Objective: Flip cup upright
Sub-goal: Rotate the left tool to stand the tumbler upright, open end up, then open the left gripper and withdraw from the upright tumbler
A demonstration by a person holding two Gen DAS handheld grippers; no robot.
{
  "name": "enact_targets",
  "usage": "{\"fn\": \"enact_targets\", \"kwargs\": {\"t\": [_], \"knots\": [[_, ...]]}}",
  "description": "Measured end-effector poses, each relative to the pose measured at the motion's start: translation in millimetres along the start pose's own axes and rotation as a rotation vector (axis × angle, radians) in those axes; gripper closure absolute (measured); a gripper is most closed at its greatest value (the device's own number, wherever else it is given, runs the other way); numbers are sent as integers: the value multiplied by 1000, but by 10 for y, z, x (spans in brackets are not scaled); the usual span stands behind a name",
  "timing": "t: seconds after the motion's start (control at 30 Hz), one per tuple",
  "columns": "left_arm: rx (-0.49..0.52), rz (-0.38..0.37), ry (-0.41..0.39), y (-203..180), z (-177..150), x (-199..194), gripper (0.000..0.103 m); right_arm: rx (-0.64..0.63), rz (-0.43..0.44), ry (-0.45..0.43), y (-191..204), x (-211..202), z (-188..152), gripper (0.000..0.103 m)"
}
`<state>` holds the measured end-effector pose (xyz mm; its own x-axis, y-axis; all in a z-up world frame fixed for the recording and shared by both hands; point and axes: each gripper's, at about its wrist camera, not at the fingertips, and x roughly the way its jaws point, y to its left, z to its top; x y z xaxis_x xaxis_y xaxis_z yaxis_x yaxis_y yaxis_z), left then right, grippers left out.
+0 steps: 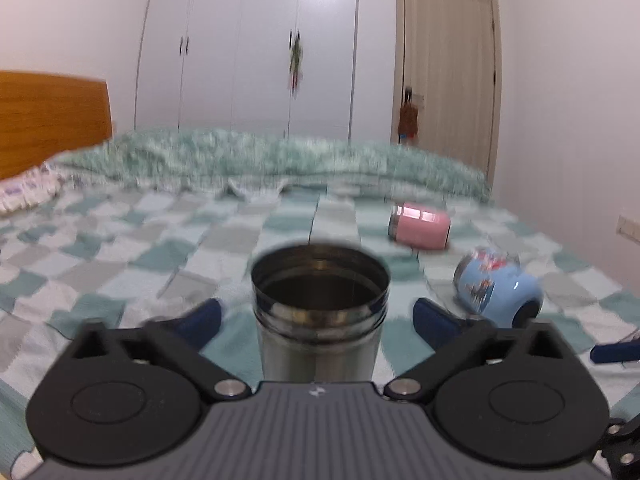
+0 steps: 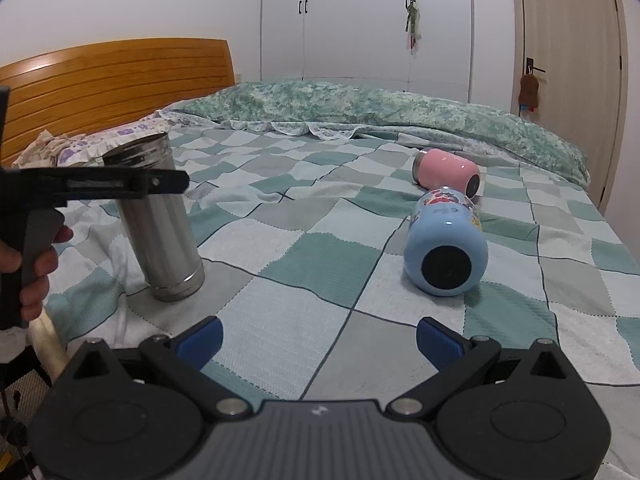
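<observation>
A steel cup [image 1: 320, 312] stands upright on the checked bedspread, mouth up; it also shows in the right wrist view [image 2: 158, 220], slightly tilted. My left gripper [image 1: 318, 318] is open with its blue fingers on either side of the cup, not touching it. A light blue cup [image 2: 446, 246] lies on its side with its base toward my right gripper [image 2: 318, 338], which is open, empty and well short of it. A pink cup [image 2: 446, 172] lies on its side just behind the blue one. Both also show in the left wrist view, blue [image 1: 498, 290] and pink [image 1: 420, 226].
The bed is covered by a green and white checked spread [image 2: 312, 264]. A rolled green quilt [image 2: 380, 108] lies along the far side. A wooden headboard [image 2: 112, 76] and a pillow [image 2: 92, 144] are at the left. Wardrobes and a door stand behind.
</observation>
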<state>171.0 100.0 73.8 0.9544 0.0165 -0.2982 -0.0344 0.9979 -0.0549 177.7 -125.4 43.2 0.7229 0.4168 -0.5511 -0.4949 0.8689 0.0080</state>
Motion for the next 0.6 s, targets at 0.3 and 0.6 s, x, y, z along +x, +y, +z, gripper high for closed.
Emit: {"fn": "enact_targets", "kwargs": {"t": [0.3, 0.6], "knots": [[33, 24, -142, -149, 308, -617, 0, -3, -10, -53, 33, -240, 30, 0], [23, 8, -192, -371, 40, -1262, 0, 14, -37, -172, 45, -716, -115, 0]]}}
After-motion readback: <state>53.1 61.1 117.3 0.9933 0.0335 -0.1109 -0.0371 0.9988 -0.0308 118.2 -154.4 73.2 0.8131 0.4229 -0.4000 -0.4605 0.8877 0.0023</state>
